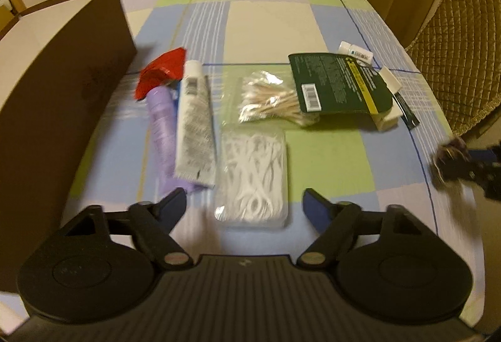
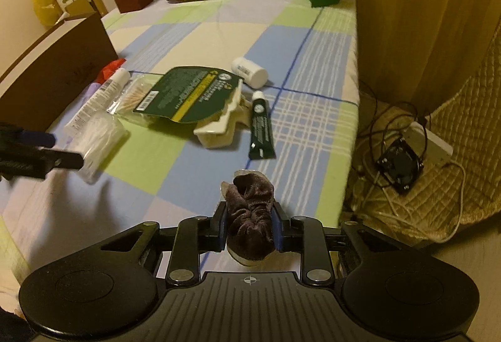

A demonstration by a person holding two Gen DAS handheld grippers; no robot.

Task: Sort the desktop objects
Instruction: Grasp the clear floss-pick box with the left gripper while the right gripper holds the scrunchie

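On the checked tablecloth, along its left edge, a tall brown box, likely the place for sorted things. Toward the middle, a dark green card pack lying partly over a bag of cotton swabs; nearer the left edge, a white tube touching a purple tube, a red packet at their far ends. Just ahead of the left gripper, fingers spread wide and holding nothing, a clear box of floss picks.

Near the right edge, off the cloth, a dark velvet scrunchie pinched between the narrowed fingers of the right gripper.

Best kept firmly squeezed while carried across above the clutter, clear of the other gripper, and released only once over the box.
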